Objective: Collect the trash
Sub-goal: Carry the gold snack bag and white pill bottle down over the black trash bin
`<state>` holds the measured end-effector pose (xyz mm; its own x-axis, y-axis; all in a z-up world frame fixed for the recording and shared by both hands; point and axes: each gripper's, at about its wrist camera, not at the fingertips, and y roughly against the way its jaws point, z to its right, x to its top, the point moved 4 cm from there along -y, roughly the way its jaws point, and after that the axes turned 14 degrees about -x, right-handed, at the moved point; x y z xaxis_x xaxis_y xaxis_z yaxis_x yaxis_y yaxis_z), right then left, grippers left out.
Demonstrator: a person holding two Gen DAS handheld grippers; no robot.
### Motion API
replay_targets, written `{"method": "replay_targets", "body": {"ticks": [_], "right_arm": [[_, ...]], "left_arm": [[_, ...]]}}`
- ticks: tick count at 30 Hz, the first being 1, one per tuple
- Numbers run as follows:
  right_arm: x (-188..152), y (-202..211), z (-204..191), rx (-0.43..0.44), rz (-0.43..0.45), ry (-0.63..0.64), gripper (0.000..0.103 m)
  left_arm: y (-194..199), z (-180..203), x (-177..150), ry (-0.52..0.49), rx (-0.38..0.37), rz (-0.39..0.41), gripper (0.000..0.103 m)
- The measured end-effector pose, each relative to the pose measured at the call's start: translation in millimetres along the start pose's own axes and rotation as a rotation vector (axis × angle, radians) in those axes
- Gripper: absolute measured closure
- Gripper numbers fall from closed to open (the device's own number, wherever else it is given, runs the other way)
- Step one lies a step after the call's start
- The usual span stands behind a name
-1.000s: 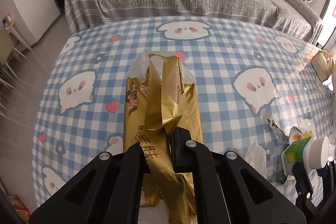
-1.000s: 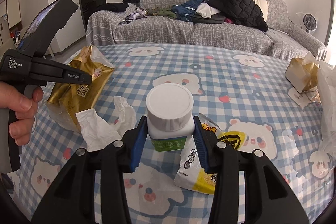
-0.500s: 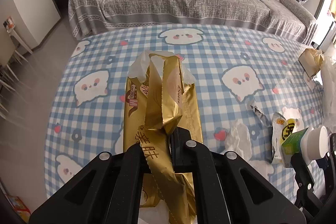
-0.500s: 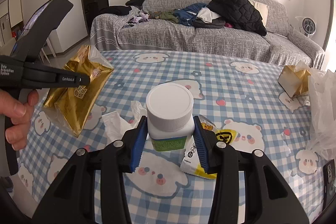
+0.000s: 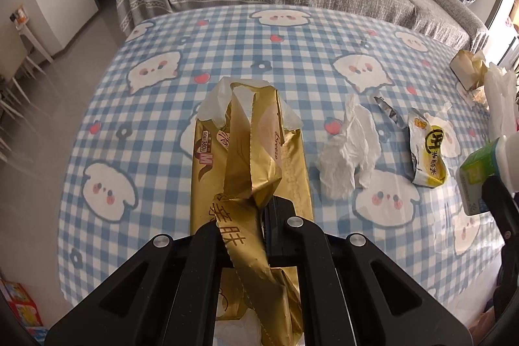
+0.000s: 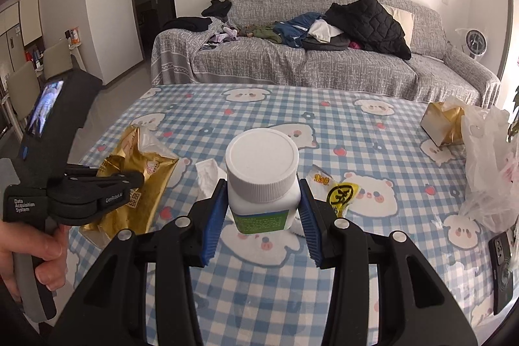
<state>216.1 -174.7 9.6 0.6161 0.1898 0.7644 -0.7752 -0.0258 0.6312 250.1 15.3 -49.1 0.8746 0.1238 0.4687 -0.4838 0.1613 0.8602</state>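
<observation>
The left gripper [image 5: 256, 216] was clenched on the gold wrapper [image 5: 249, 158], which hung ahead of its fingers, and the right gripper [image 6: 262, 209] clamped the white bottle [image 6: 262, 180] upright between its pads, both lifted off the table [image 6: 356, 125], presumably for carrying to the plastic bag [image 6: 486, 171] on the right gripper's far right

We've got a checkered tabletop [image 5: 292, 60] with a crumpled tissue [image 5: 350, 148], yellow snack wrapper [image 5: 426, 151] and gold box [image 6: 442, 122] at frame right.
</observation>
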Motion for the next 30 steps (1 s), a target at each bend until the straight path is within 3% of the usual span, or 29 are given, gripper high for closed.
{"method": "replay_targets", "body": {"ticks": [17, 30], "right_arm": [[-49.3, 34.0, -5.6, -0.007, -0.020, -0.018, 0.062], [-87.0, 70.5, 4.2, -0.004, -0.022, -0.040, 0.062]], "left_arm": [[37.2, 20.5, -65.0, -0.036, -0.026, 0.044, 0.100], [58.6, 34.8, -132.1, -0.047, -0.070, 0.049, 0.100]]}}
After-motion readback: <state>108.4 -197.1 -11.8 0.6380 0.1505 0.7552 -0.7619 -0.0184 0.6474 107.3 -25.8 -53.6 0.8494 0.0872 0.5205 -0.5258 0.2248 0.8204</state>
